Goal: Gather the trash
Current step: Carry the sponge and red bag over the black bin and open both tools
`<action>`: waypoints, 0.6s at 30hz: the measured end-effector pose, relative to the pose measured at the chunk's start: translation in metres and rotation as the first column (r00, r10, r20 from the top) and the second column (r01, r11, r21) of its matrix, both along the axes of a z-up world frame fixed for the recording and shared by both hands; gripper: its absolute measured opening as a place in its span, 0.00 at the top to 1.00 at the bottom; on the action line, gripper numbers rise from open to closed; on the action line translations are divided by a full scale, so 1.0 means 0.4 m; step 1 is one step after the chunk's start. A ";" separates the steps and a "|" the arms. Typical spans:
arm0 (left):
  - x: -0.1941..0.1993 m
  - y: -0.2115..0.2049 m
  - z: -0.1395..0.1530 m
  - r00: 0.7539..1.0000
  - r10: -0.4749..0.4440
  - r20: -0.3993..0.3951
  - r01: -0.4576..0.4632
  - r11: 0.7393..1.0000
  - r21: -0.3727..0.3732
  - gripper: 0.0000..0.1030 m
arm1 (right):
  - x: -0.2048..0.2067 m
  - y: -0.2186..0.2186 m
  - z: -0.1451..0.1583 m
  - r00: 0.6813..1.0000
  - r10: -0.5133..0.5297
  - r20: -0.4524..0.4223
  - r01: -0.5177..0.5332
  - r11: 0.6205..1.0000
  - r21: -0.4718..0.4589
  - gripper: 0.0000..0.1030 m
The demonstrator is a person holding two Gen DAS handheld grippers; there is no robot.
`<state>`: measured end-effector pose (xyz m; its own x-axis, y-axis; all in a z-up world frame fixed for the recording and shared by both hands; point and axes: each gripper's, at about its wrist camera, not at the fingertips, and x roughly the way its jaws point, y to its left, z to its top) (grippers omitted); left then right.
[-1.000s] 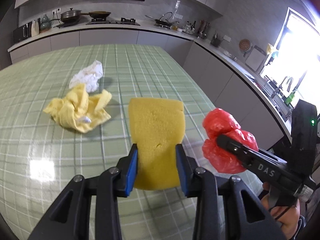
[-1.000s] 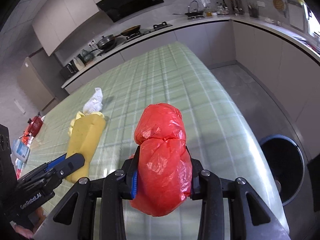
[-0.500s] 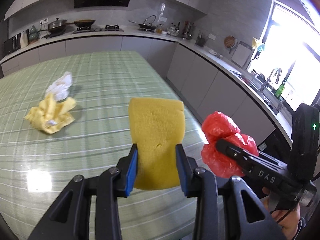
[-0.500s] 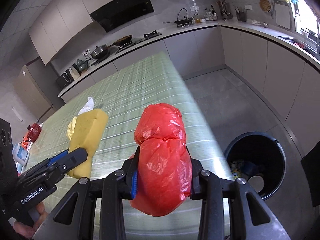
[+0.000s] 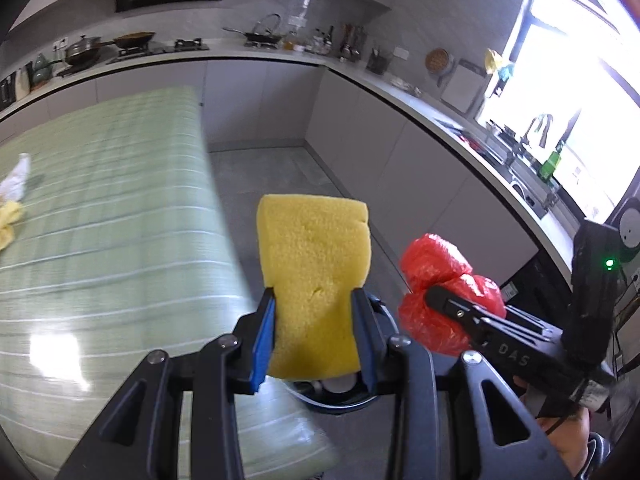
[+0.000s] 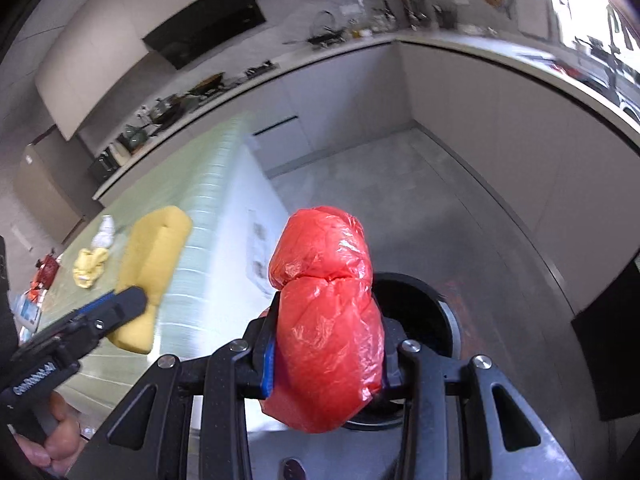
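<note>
The yellow sponge stands upright between the blue-padded jaws of the left gripper, which are clenched on its lower half so that its upper part rises free above the pads. Just to its right, the red plastic bag, a crumpled bundle pinched into two lobes, is grasped by the right gripper, whose jaws press in on both of its flanks; in the right wrist view the bag fills the middle of the frame and bulges above and below the pads. Both pieces of trash are held in the air past the edge of the tabletop, over the grey floor. Directly beyond and below the red bag sits a black round bin, its open mouth partly hidden by the bag; in the left wrist view only a curve of its rim shows under the sponge. A person's hand grips the handle of the left gripper at the lower left of the right wrist view. On the green checked cloth of the tabletop, well apart from the grippers, lie a crumpled yellow cloth and, just beside it, a wad of white paper. Further out, a grey kitchen counter runs along the walls, carrying pans and utensils, with a bright window on the right.
</note>
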<state>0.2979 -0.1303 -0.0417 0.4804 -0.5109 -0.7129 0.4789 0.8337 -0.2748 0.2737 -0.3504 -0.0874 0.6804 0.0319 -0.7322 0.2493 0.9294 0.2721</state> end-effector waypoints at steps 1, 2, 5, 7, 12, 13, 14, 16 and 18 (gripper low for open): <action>0.001 -0.020 -0.007 1.000 -0.004 -0.005 0.004 1.000 0.006 0.64 | -0.004 -0.029 -0.019 1.000 -0.007 -0.016 0.007 1.000 0.005 0.63; 0.003 -0.050 -0.022 1.000 -0.011 -0.017 0.011 1.000 0.016 0.64 | -0.008 -0.051 -0.036 1.000 -0.010 -0.030 0.010 1.000 0.007 0.63; -0.003 -0.102 -0.058 1.000 -0.013 -0.028 0.014 0.998 0.054 0.64 | -0.009 -0.104 -0.095 0.997 -0.008 -0.080 0.010 1.000 0.019 0.63; -0.005 -0.132 -0.087 0.999 -0.012 -0.033 0.015 0.997 0.081 0.64 | -0.007 -0.123 -0.135 0.994 0.003 -0.112 0.000 1.000 0.027 0.63; 0.003 -0.169 -0.168 0.996 0.042 -0.076 -0.030 0.988 0.151 0.63 | 0.041 -0.148 -0.209 0.983 0.052 -0.177 -0.050 0.999 0.014 0.63; 0.004 -0.172 -0.181 0.995 0.051 -0.081 -0.037 0.986 0.165 0.63 | 0.051 -0.150 -0.219 0.981 0.063 -0.185 -0.061 0.998 0.016 0.63; 0.008 -0.174 -0.196 0.994 0.063 -0.086 -0.046 0.983 0.179 0.62 | 0.062 -0.151 -0.229 0.979 0.074 -0.191 -0.072 0.997 0.016 0.61; 0.014 -0.177 -0.219 0.992 0.086 -0.093 -0.066 0.976 0.206 0.60 | 0.081 -0.155 -0.246 0.975 0.085 -0.206 -0.088 0.996 -0.004 0.60; 0.025 -0.177 -0.239 0.988 0.107 -0.110 -0.081 0.972 0.221 0.56 | 0.098 -0.161 -0.264 0.973 0.092 -0.212 -0.096 0.995 -0.009 0.57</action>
